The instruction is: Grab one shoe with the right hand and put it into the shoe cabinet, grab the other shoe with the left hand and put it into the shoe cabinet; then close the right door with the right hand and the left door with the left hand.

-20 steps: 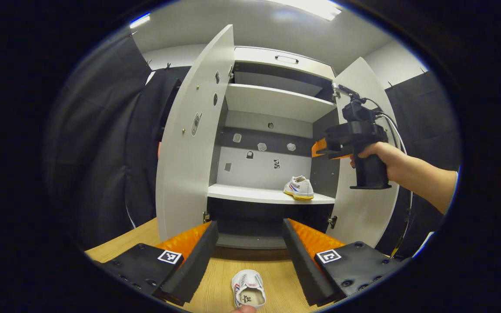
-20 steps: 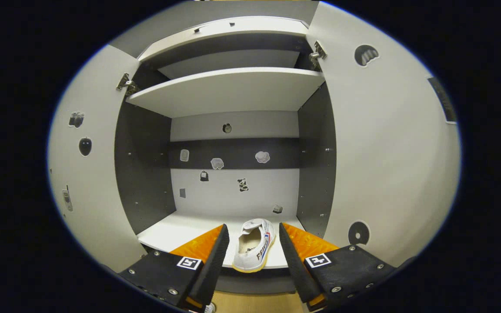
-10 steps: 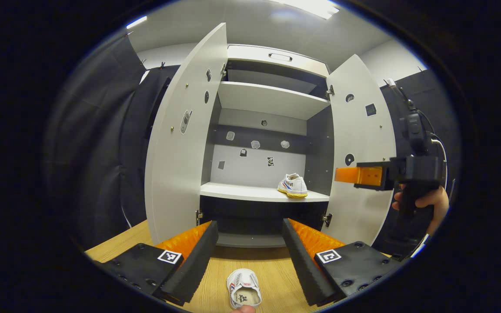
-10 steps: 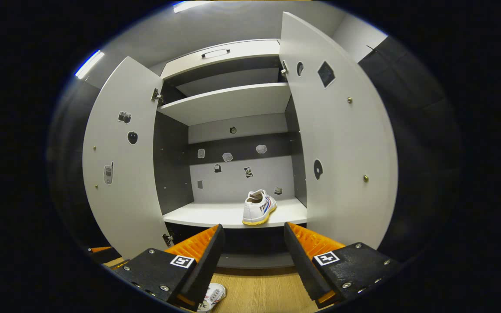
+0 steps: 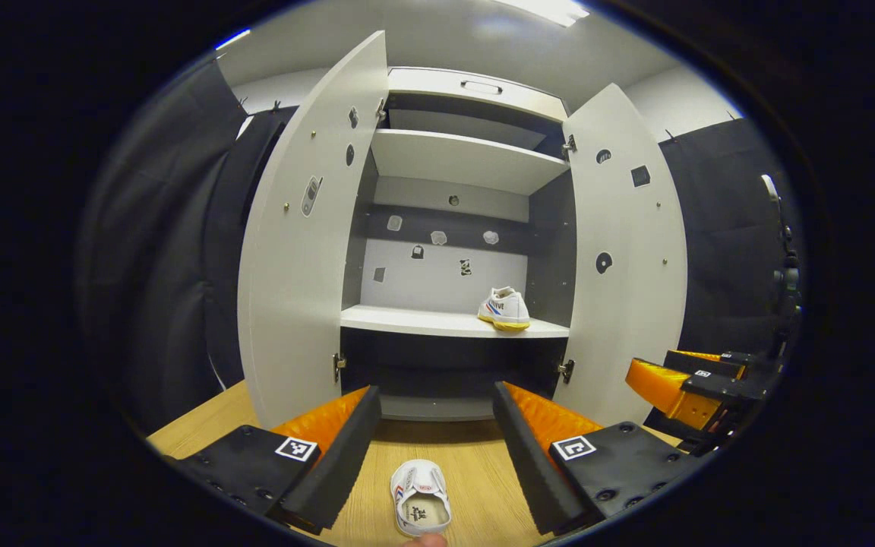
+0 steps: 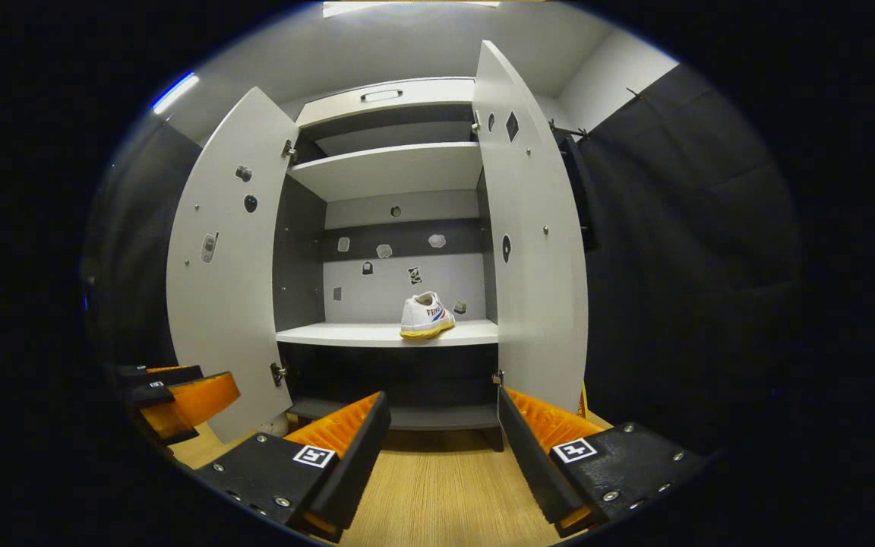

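Black cloth walls and a pale ceiling with strip lights enclose the booth, where a grey shoe cabinet (image 5: 453,228) stands at the back of a wooden desk (image 5: 475,486). Both cabinet doors are swung wide: the left door (image 5: 301,251) and the right door (image 5: 627,258) each carry small stickers on their inner faces. Inside, an upper shelf (image 5: 460,156) spans the cabinet and a lower shelf (image 5: 407,320) sits below it.

One white shoe with a yellow sole, the shelved shoe (image 5: 504,308), rests on the lower shelf near its right end, close to the right door. The right gripper view shows it side-on at the same place (image 6: 424,315).

The second shoe, the desk shoe (image 5: 421,507), lies on the desk in front of the cabinet, opening upward, between and just ahead of the left gripper (image 5: 434,448), whose jaws stand open and apart from it.

The right gripper (image 6: 441,448) hovers over bare desk with its jaws open and holding nothing. It also appears at the right edge of the left gripper view (image 5: 692,384), low beside the right door.
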A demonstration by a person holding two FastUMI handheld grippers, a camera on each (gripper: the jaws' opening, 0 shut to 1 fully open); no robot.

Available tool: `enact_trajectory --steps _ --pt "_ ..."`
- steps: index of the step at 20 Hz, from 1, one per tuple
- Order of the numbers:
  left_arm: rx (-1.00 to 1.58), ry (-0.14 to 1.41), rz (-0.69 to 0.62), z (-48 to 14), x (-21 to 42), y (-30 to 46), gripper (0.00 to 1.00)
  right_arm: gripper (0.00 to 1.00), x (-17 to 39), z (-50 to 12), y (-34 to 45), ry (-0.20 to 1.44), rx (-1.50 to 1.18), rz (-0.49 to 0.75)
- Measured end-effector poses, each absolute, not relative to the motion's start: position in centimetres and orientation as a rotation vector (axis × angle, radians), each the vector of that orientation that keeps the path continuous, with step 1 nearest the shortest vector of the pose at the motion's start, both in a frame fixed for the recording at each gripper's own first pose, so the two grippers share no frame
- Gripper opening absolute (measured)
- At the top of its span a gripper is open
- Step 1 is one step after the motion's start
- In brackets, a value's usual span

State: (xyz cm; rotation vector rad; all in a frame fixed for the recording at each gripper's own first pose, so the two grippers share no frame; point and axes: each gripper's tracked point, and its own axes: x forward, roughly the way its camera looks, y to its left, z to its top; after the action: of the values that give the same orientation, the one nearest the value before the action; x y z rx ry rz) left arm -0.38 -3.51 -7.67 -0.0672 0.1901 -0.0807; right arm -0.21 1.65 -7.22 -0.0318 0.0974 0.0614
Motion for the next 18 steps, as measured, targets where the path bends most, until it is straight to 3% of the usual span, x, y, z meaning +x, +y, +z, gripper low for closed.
enact_trajectory --steps 2,4,8,13,18 --pt "-0.053 0.259 -0.073 -9.7 0.0 -2.9 0.94 0.89 -0.8 -7.0 1.8 0.088 -0.038 0.068" --pt "-0.068 0.375 -0.081 -13.6 0.1 -2.2 0.99 0.89 -1.1 -6.2 2.0 0.061 -0.038 0.07" --pt "-0.15 0.613 -0.093 -22.9 -1.0 -1.1 0.97 0.89 -1.5 -5.9 1.8 0.045 -0.036 0.075" --pt "-0.063 0.816 -0.058 -33.2 -3.0 1.0 0.98 0.89 -1.4 -6.5 0.4 0.066 -0.031 0.06" --pt "-0.038 0.885 0.011 -38.4 -0.4 3.0 0.98 0.89 -1.4 -7.0 -0.4 0.101 -0.014 0.043"
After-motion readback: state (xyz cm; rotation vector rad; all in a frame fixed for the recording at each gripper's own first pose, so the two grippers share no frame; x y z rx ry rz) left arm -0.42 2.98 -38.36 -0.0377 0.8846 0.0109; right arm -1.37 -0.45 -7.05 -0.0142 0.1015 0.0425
